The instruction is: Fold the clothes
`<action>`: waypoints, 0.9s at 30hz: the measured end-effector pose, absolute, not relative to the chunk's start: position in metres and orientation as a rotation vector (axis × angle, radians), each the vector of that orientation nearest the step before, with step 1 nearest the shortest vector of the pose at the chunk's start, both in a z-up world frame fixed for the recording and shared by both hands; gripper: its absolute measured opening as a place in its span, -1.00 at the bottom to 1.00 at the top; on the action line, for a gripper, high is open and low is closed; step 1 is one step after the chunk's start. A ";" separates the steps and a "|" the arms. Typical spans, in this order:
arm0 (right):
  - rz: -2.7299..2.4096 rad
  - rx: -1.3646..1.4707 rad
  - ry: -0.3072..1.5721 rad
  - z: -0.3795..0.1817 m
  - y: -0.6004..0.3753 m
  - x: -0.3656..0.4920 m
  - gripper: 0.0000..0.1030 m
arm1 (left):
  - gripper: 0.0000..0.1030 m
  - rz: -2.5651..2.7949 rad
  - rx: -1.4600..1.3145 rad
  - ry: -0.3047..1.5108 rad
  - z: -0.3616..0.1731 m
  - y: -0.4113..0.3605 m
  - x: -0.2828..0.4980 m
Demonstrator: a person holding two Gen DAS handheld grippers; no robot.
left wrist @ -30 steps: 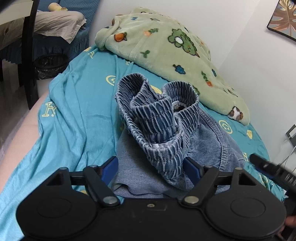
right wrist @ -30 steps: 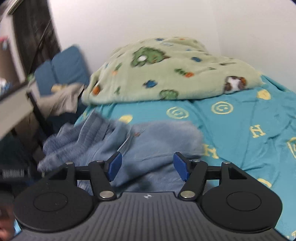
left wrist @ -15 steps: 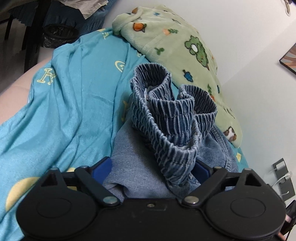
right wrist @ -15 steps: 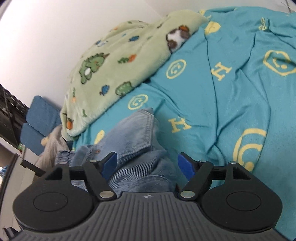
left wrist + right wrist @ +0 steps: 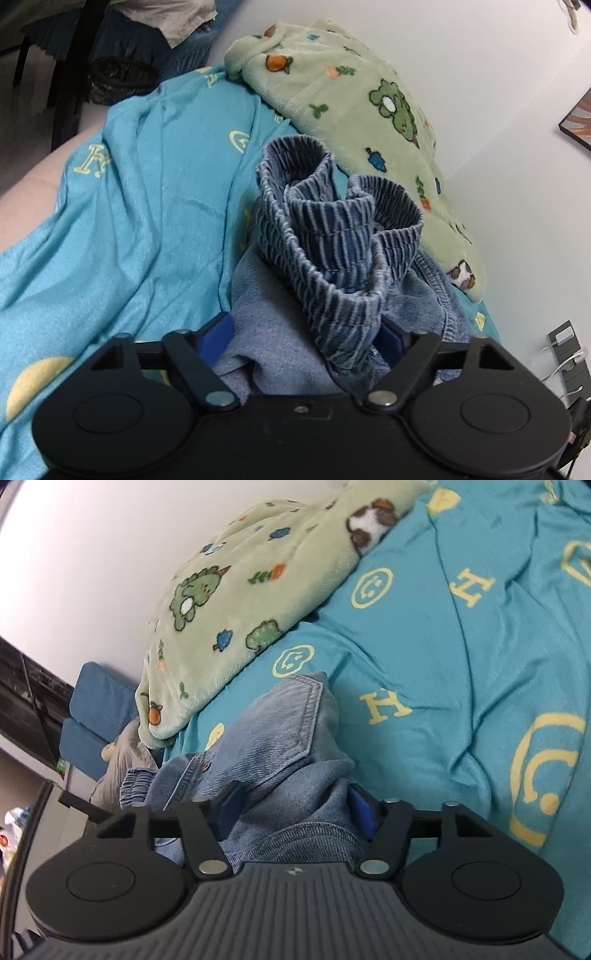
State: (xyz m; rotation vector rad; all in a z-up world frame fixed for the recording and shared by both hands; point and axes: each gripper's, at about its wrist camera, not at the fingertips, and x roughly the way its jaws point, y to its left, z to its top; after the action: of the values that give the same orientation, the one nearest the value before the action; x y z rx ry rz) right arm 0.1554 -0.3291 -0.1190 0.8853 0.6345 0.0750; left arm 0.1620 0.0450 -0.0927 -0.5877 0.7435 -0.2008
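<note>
A crumpled blue denim garment (image 5: 266, 314) lies on the teal bed sheet (image 5: 147, 184), its ribbed elastic waistband (image 5: 332, 236) standing up in loops. My left gripper (image 5: 304, 332) is low over the near end. Its jaws are closing, with denim and a waistband fold bunched between the blue pads. In the right wrist view the same denim (image 5: 280, 731) shows a pocket flap. My right gripper (image 5: 295, 805) sits at that edge, jaws closing with a wad of denim between the pads. Neither pair of pads visibly squeezes the cloth.
A green fleece blanket (image 5: 351, 92) with cartoon prints lies against the wall behind the denim. Dark furniture legs (image 5: 70, 66) and a black bin (image 5: 118, 81) stand off the bed's far corner. A wall socket with cables (image 5: 565, 343) is at the right. Blue cushions (image 5: 96, 701) show beyond the bed.
Both grippers rolled and sank toward the bed. The right one came down onto the denim's pocket end. Both pairs of jaws widened, then narrowed around the cloth.
</note>
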 end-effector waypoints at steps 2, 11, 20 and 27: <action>0.080 0.855 0.624 -0.115 -0.327 0.155 -0.20 | 0.10 -0.206 -0.585 0.730 -0.091 0.045 0.161; 0.069 0.727 0.548 -0.081 -0.318 0.151 -0.70 | -0.26 -0.198 -0.601 0.659 -0.072 0.040 0.151; 0.070 0.714 0.546 -0.064 -0.325 0.150 -0.82 | -0.26 -0.211 -0.627 0.678 -0.064 0.039 0.147; 0.042 0.822 0.619 -0.098 -0.337 0.152 -0.51 | -0.13 -0.210 -0.604 0.709 -0.074 0.038 0.150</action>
State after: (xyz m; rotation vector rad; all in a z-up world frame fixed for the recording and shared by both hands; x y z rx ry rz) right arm 0.1516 -0.3368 -0.0978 0.8225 0.6194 0.0417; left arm 0.1496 0.0379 -0.0736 -0.6036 0.7093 -0.2100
